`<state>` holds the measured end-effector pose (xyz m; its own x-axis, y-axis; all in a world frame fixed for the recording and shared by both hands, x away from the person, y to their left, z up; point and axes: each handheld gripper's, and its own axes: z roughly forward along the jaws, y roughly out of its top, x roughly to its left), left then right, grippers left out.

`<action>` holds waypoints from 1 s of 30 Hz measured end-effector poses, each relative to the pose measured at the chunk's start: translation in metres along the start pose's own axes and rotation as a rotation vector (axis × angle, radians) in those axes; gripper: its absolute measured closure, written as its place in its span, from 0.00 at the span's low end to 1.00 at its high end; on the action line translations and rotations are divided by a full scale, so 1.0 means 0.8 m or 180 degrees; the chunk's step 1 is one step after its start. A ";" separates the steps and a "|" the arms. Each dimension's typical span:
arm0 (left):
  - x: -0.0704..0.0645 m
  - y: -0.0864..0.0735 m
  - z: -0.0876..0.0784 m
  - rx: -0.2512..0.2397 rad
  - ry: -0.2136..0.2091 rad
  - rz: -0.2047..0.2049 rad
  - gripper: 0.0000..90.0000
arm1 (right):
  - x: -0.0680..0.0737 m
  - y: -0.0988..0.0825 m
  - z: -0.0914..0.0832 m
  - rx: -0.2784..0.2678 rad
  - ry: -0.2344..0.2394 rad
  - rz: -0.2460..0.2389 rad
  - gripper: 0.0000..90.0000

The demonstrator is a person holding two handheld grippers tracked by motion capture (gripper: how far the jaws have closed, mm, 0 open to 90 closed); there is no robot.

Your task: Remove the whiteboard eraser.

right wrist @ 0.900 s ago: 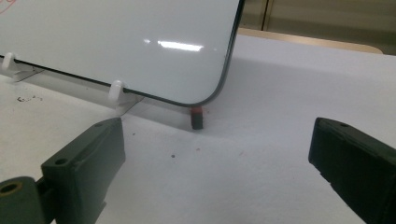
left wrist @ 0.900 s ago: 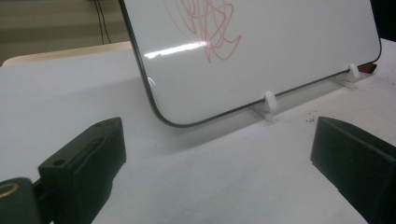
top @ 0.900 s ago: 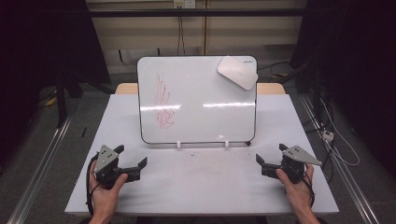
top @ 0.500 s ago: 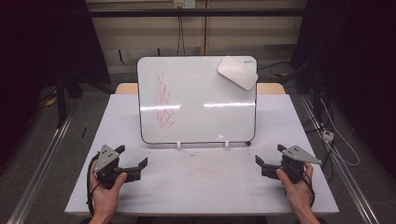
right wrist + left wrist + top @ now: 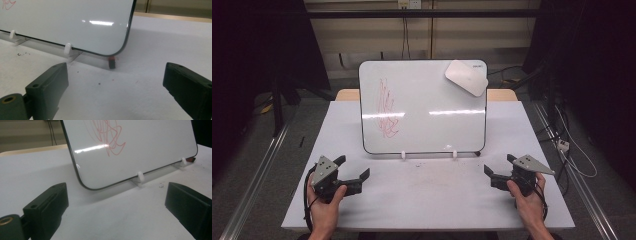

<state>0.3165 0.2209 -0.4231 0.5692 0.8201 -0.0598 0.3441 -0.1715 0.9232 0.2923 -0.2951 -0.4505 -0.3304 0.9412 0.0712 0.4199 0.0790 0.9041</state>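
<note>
A whiteboard (image 5: 432, 110) stands tilted back on two white clips (image 5: 402, 154) in the middle of the table, with red scribbles (image 5: 386, 107) on its left part. A white eraser (image 5: 466, 77) sticks to its top right corner. A small red and black object (image 5: 111, 62), perhaps a marker end, lies behind the board's lower right corner. My left gripper (image 5: 353, 166) is open near the table's front left, empty, facing the board's lower left corner (image 5: 85, 183). Held at the front right, my right gripper (image 5: 499, 164) is open and empty too, pointing at the lower right corner (image 5: 122, 48).
The white table (image 5: 427, 200) has small dark specks (image 5: 432, 175) in front of the board. Metal rails (image 5: 257, 180) run along both sides on the floor. Cables (image 5: 572, 150) lie on the floor at the right.
</note>
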 end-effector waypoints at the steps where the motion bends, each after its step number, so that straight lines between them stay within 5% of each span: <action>1: 0.000 0.000 0.000 0.0000 0.0000 0.0000 0.05 | 0.001 0.001 0.001 -0.0014 -0.0005 -0.0006 0.07; 6: 0.001 -0.002 0.002 0.0032 0.0004 -0.0035 0.05 | 0.002 0.006 0.003 -0.0121 -0.0052 0.0000 0.09; 10: 0.002 -0.003 0.002 0.0057 -0.0005 0.0005 0.05 | 0.005 0.015 0.006 -0.0099 -0.0157 -0.0158 0.09; 16: 0.003 -0.003 0.001 0.0039 0.0003 -0.0006 0.05 | 0.015 0.036 0.010 -0.0100 0.0040 -0.0273 0.05; 23: -0.001 -0.001 0.004 0.0059 0.0010 0.0015 0.05 | 0.020 0.063 0.017 -0.0060 0.0084 -0.0357 0.07; 28: -0.002 -0.002 0.005 0.0096 0.0010 0.0041 0.05 | 0.015 0.090 0.028 -0.0064 0.0014 -0.0347 0.06; 30: -0.004 -0.002 0.006 0.0104 -0.0027 0.0029 0.05 | 0.016 0.097 0.032 -0.0056 -0.0122 -0.0479 0.04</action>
<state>0.3178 0.2161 -0.4261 0.5788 0.8137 -0.0547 0.3629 -0.1969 0.9108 0.3427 -0.2685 -0.3901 -0.3558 0.9310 -0.0814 0.3531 0.2146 0.9106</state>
